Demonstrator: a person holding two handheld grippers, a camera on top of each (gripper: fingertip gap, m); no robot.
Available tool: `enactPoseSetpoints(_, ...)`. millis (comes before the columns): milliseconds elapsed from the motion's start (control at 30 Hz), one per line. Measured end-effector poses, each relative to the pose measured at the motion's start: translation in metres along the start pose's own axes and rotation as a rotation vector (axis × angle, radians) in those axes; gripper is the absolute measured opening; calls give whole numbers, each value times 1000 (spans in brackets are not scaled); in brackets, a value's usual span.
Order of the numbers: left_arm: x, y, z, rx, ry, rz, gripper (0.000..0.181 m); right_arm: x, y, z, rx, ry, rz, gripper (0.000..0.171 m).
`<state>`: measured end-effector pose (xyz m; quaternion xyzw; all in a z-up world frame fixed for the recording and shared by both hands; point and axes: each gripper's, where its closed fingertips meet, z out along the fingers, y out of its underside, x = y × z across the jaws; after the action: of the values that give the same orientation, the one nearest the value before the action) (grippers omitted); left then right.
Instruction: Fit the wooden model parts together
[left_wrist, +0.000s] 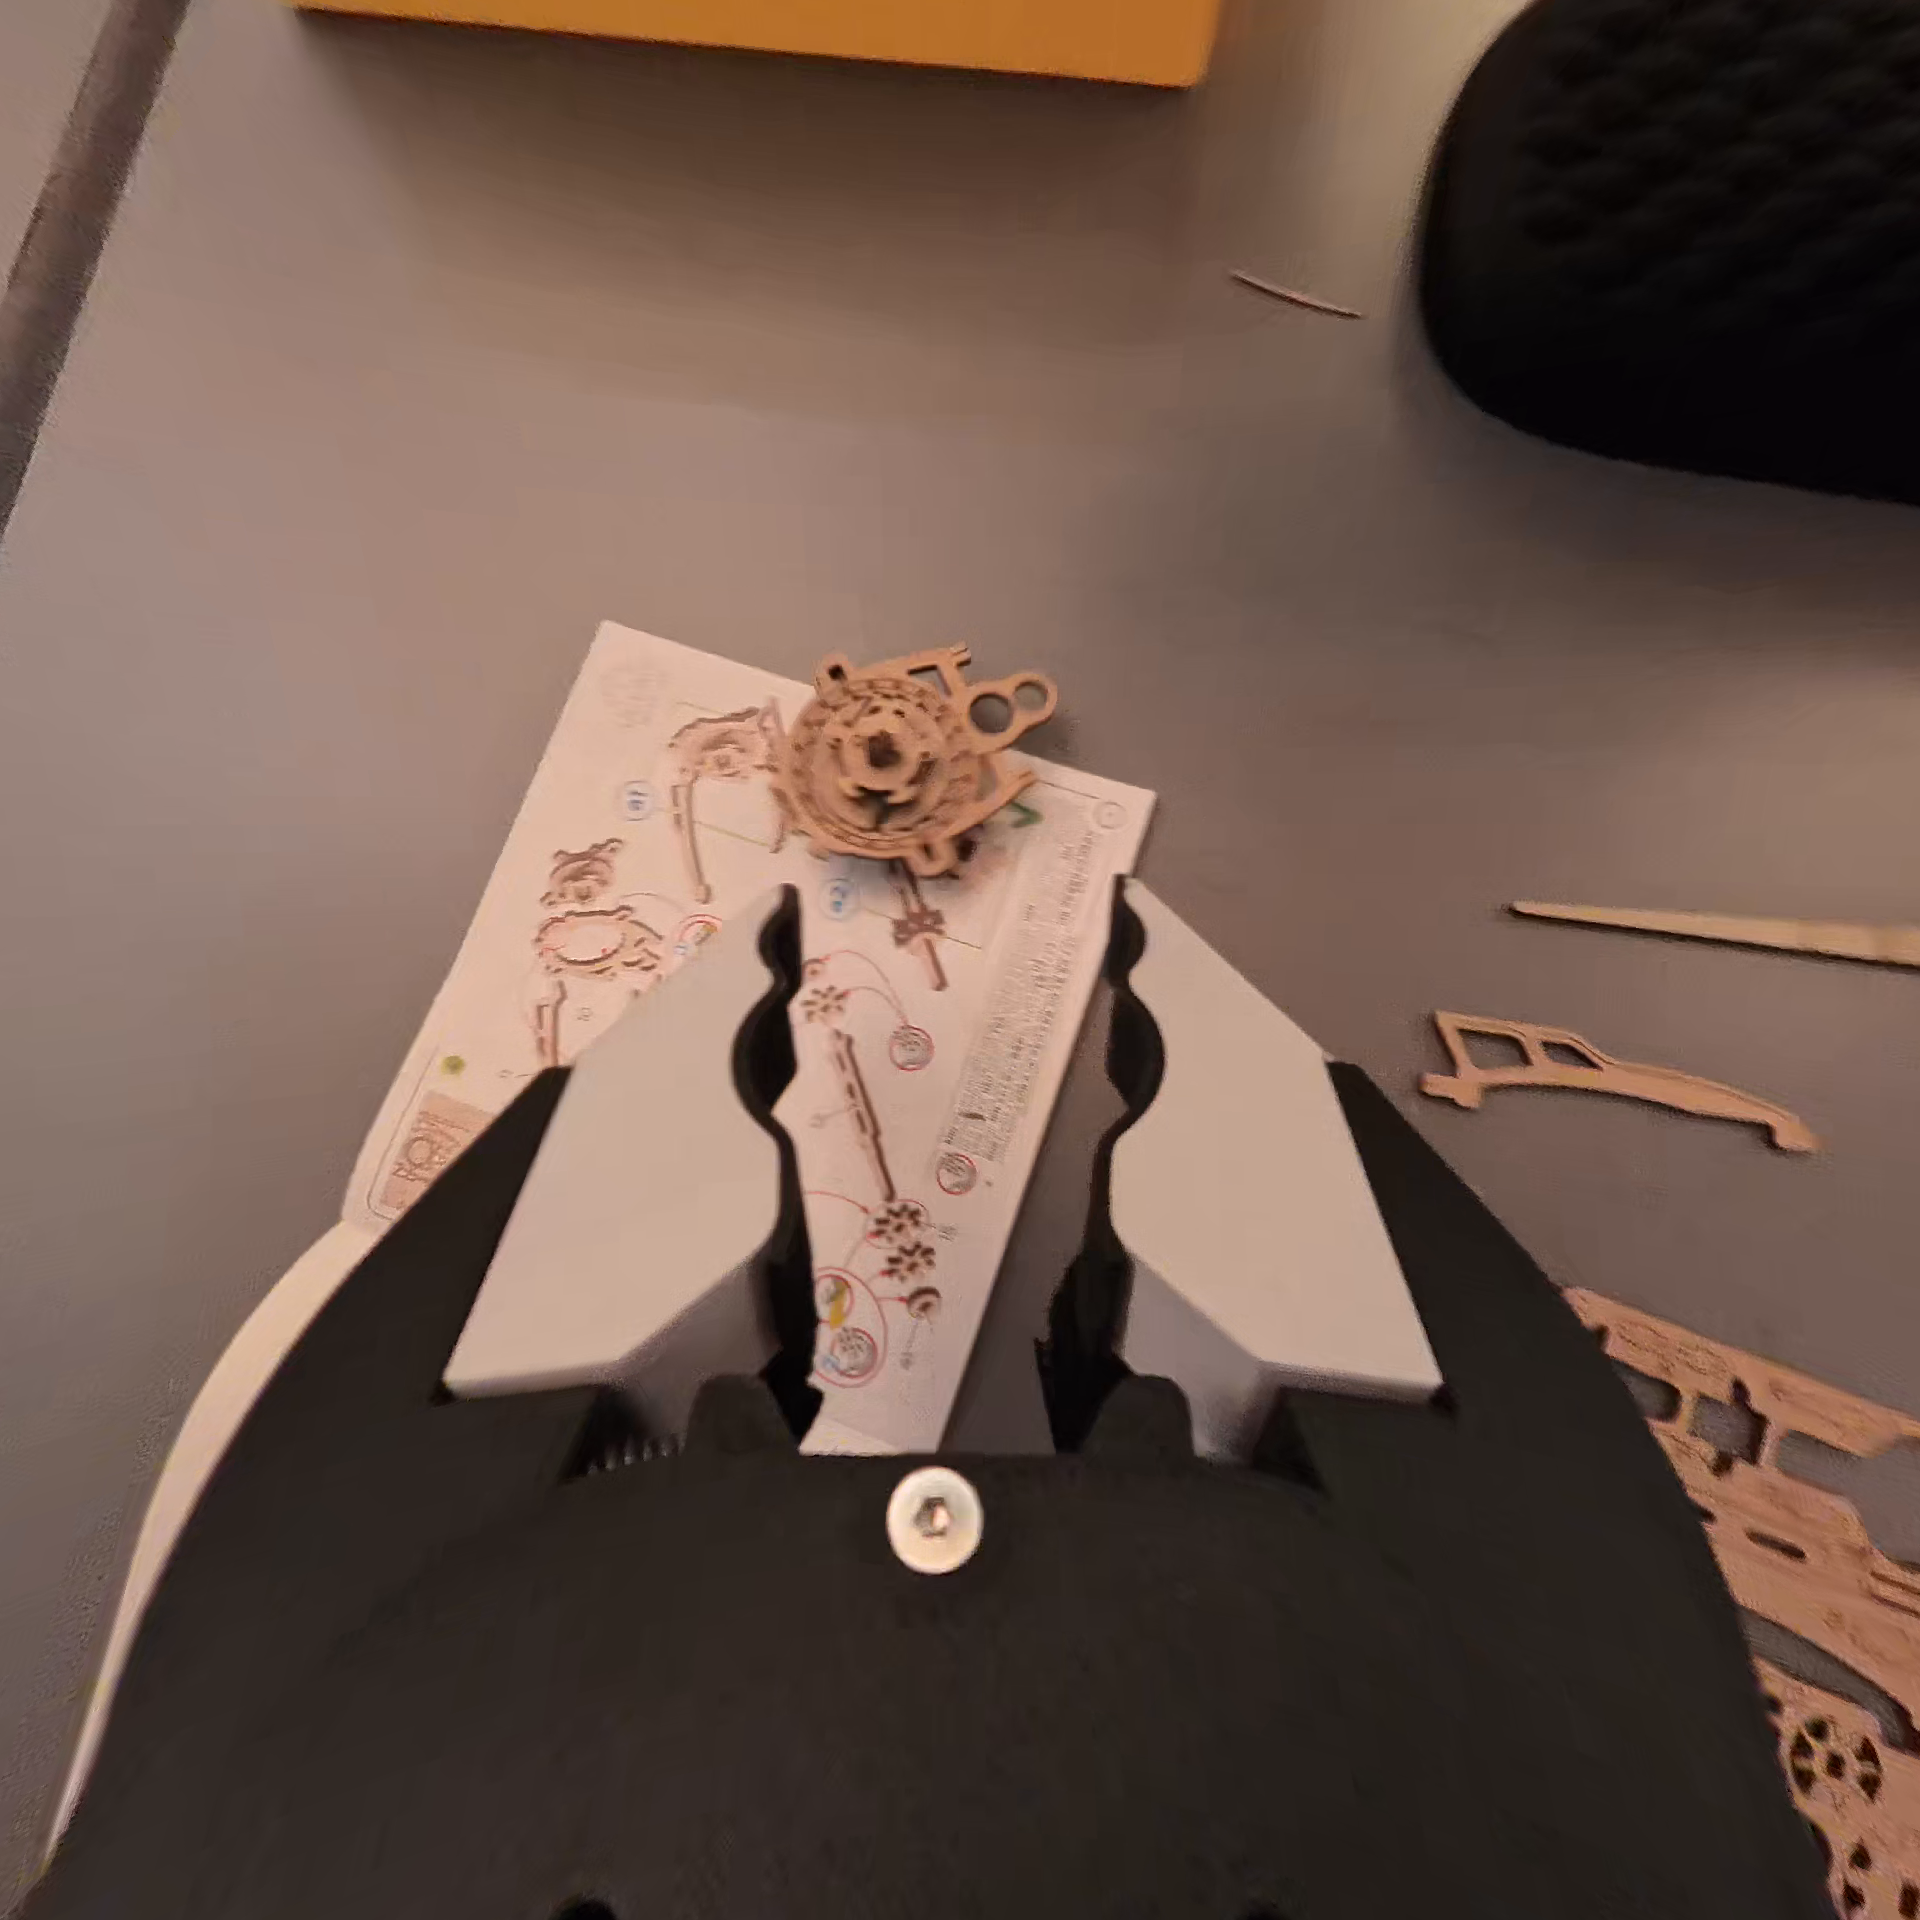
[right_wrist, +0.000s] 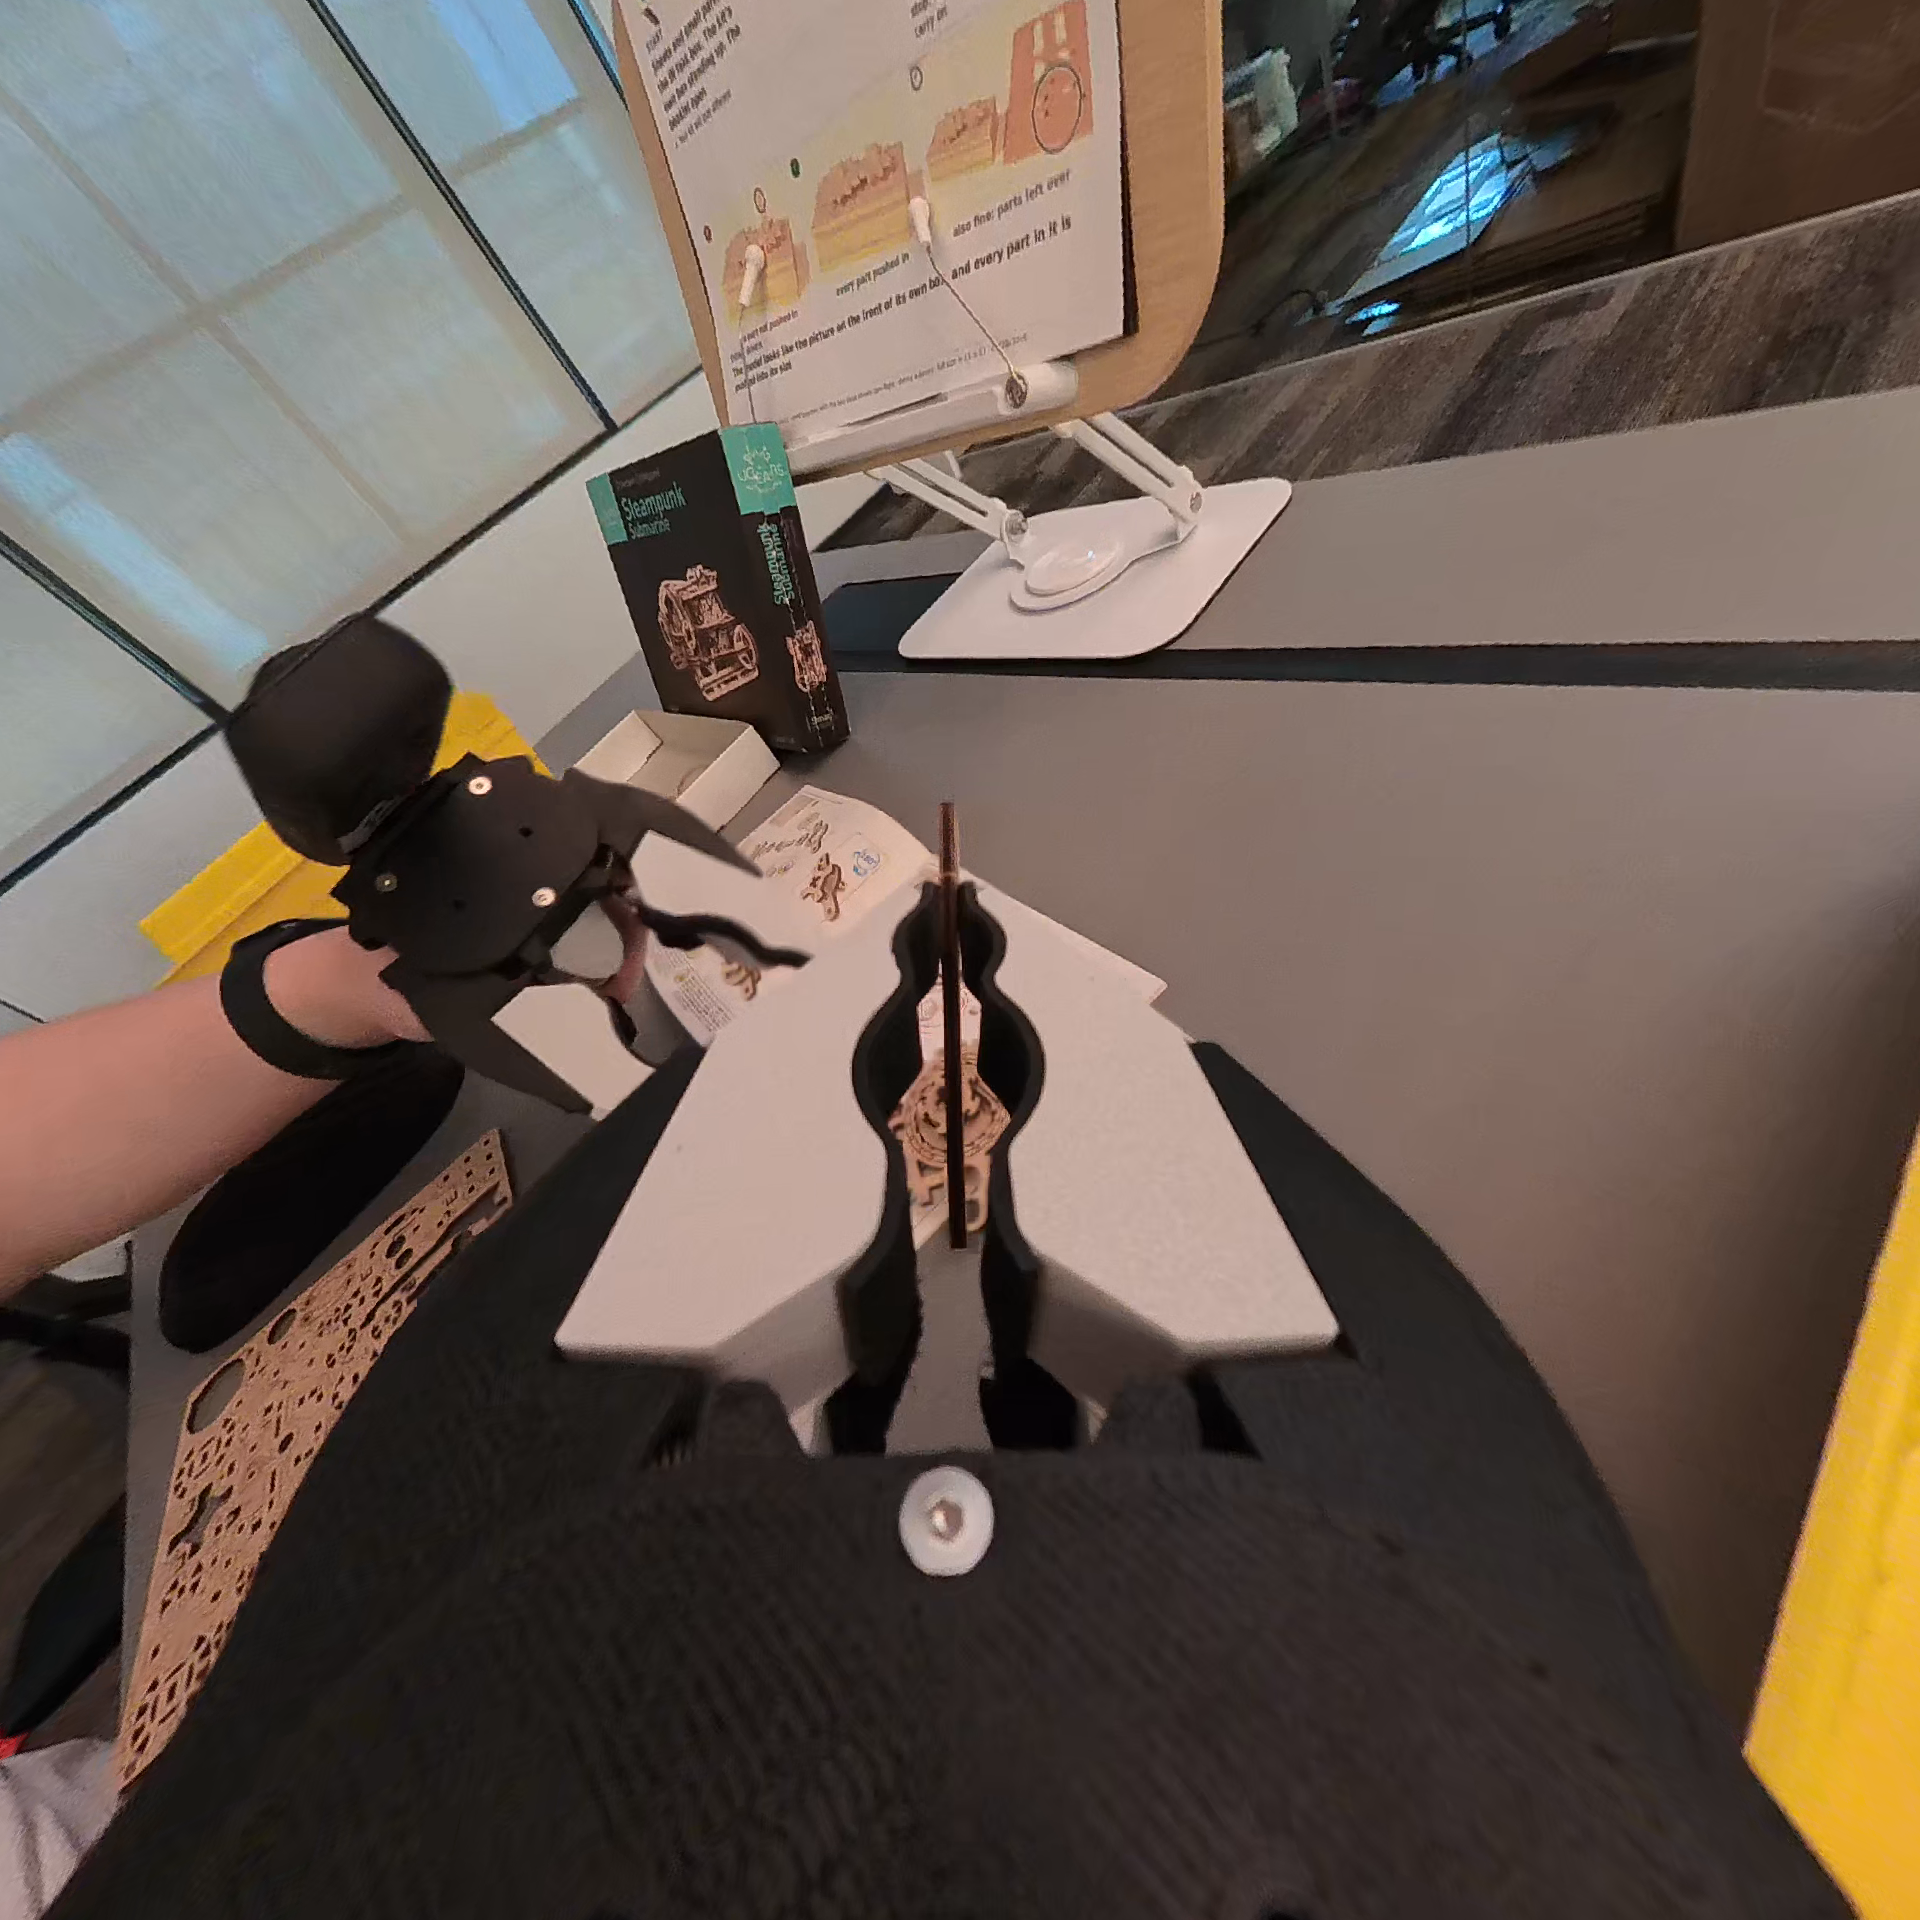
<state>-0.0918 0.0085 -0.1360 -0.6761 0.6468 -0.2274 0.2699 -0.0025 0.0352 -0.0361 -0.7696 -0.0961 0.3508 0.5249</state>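
Observation:
In the left wrist view my left gripper (left_wrist: 956, 902) is open and empty. It hovers just short of a round wooden model assembly (left_wrist: 894, 769) that rests on a printed instruction sheet (left_wrist: 1018, 997). In the right wrist view my right gripper (right_wrist: 948, 896) is shut on a thin flat wooden part (right_wrist: 948, 997) seen edge-on, sticking out past the fingertips. An ornate wooden piece (right_wrist: 935, 1127) shows in the gap between the fingers; I cannot tell whether it is held or lies below. The left gripper (right_wrist: 727, 904) also shows there, held by a hand.
A loose curved wooden part (left_wrist: 1610, 1081), a wooden stick (left_wrist: 1714, 930) and a punched-out wooden sheet (left_wrist: 1766, 1507) lie right of the left gripper. A black cushion (left_wrist: 1683, 239) sits far right. The model's black box (right_wrist: 717, 592), a white open box (right_wrist: 675, 758) and a board on a white stand (right_wrist: 1101, 582) are at the back. Some 15 cm of space lies between my two pairs of fingers. To the wooden stick (left_wrist: 1714, 930): left tips about 12 cm, right tips about 25 cm.

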Motion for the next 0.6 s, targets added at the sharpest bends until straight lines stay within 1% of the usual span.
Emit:
enactPoseSetpoints(33,-4,1,5,-14,-3,-23,67,1,2,1,-8,-2,5,1)
enactPoseSetpoints(67,-5,1,11,-30,5,-42,70,2,4,3,-14,-7,13,1)
enactPoseSetpoints(133,-7,3,22,-63,2,-37,65,2,6,4,-16,-24,32,1)
enactPoseSetpoints(233,-7,0,31,-86,-12,20,57,3,5,2,-8,-32,47,1)
enactPoseSetpoints(333,-5,1,36,-116,-6,72,50,3,3,0,4,-42,60,1)
enactPoseSetpoints(367,-8,2,35,-125,-13,80,51,3,2,0,6,-48,66,1)
enactPoseSetpoints(433,-17,2,31,-128,-38,69,48,2,3,1,4,-60,74,1)
enactPoseSetpoints(500,-30,1,23,-97,-65,30,47,1,5,3,-5,-64,74,1)
enactPoseSetpoints(533,-34,-1,20,-71,-59,-14,43,0,6,4,-9,-66,72,1)
enactPoseSetpoints(600,-27,-8,17,3,22,-107,44,-1,6,5,-12,-67,67,1)
